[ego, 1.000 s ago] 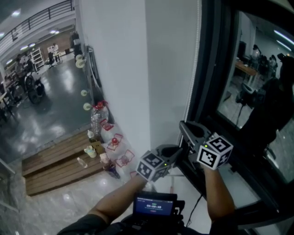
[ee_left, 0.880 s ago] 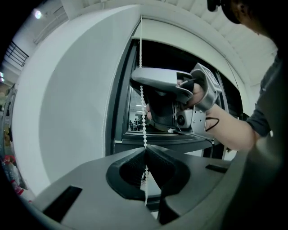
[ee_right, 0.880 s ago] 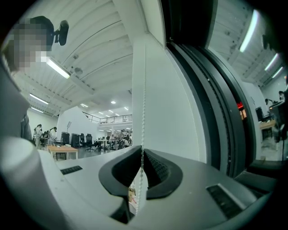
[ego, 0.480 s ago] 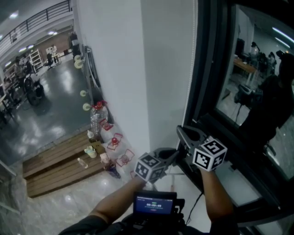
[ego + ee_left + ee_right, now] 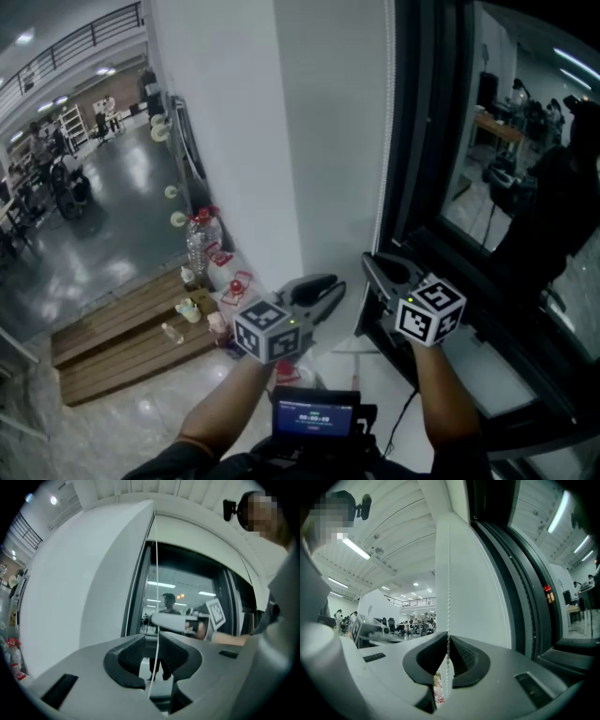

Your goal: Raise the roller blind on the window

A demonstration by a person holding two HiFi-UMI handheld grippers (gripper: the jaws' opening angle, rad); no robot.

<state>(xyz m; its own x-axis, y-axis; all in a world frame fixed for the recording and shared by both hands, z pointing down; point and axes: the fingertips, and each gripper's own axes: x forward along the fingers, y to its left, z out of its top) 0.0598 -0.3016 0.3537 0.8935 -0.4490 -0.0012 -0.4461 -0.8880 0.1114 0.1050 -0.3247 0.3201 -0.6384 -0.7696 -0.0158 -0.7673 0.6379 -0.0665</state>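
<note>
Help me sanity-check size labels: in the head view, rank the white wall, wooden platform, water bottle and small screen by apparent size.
1. white wall
2. wooden platform
3. small screen and water bottle: roughly alike; the screen sits much nearer the camera, so I leave them unranked.

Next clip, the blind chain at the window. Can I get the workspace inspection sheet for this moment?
Surface: white window ledge under the dark window frame; glossy floor below.
Job's things: bead chain hangs beside the white wall; the roller blind itself cannot be made out.
Clutter: large water bottle, red wire racks and small bottles by a wooden platform.
Grippers: left gripper jaws have just been opening, with the chain running between them unclamped; right gripper shut on the chain.
Cables: thin dark cable beside the chest-mounted screen.
Surroundings: open hall with people far off; window glass reflects a room.
</note>
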